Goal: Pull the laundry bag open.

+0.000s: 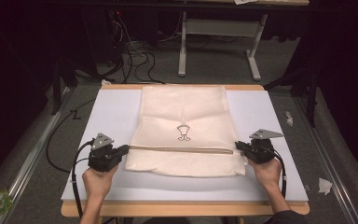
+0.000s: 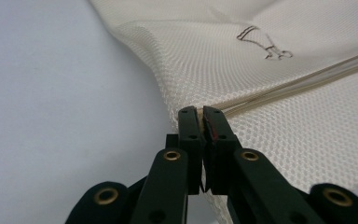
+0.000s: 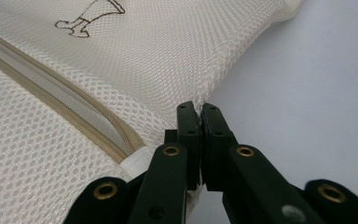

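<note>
A cream mesh laundry bag (image 1: pixel 184 130) is seen spread flat on a white board (image 1: pixel 107 112), its zipper (image 1: pixel 182 150) running across near the person's edge. At left, the left gripper (image 1: pixel 122 150) is clamped on the bag's side edge right at the zipper's end, jaws pinched tight on the mesh. At right, the right gripper (image 1: pixel 239 145) is closed at the opposite edge, apparently on the seam there, though the pinch itself is partly hidden. For a clean fold or lift, both edges are best raised together and level, with the fabric kept taut so the zipper line is not skewed.
</note>
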